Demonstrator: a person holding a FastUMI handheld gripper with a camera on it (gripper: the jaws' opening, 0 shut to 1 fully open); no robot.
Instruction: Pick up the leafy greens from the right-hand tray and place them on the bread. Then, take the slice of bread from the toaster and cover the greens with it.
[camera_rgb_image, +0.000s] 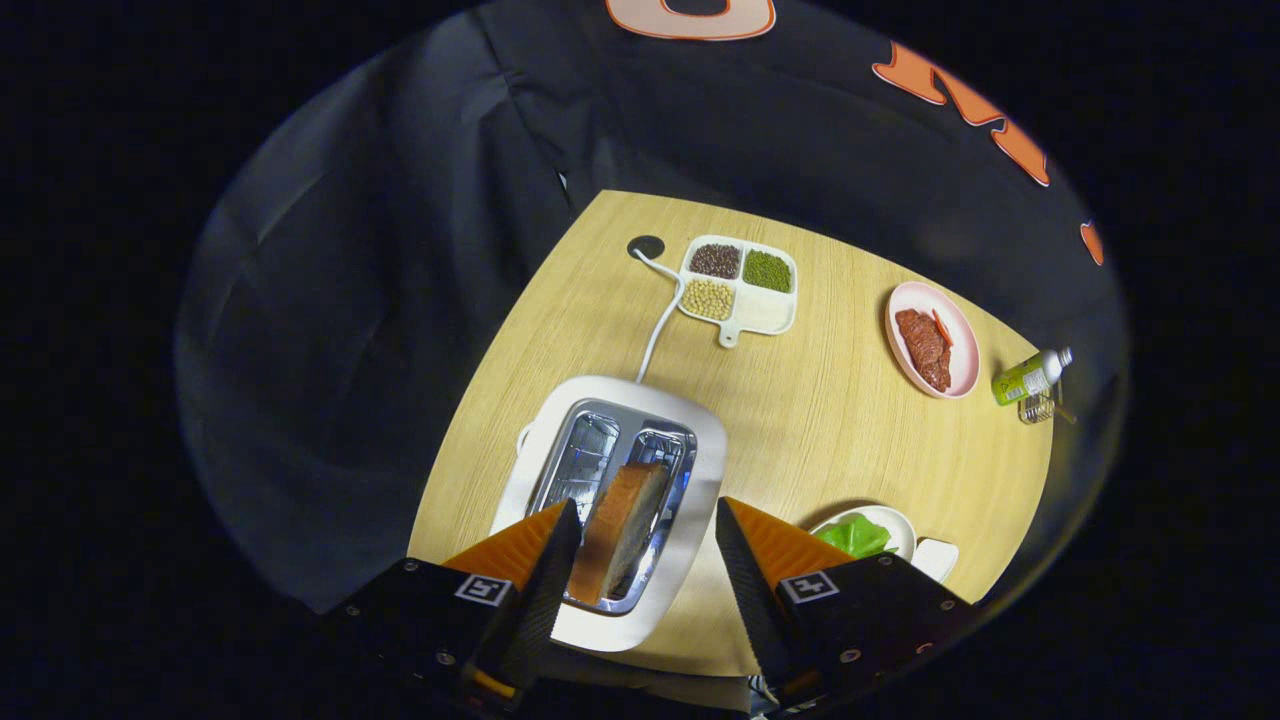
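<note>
A white two-slot toaster (702, 470) stands on the wooden table (830, 420), directly below me. A browned slice of bread (620, 530) sticks up out of its right-hand slot. My gripper (646, 505) is open, its orange fingers on either side of the slice. The left finger (545, 560) is close against the slice and the right finger (745, 560) stands well apart from it. Leafy greens (855, 535) lie on a white plate (900, 525) just beyond the right finger; what is under the greens is hidden.
A white divided tray (765, 312) with beans sits at the far side, by the toaster's white cable (660, 330) and a cable hole (645, 246). To the right are a pink plate (965, 365) with meat, a small bottle (1030, 375) and a small glass (1038, 407).
</note>
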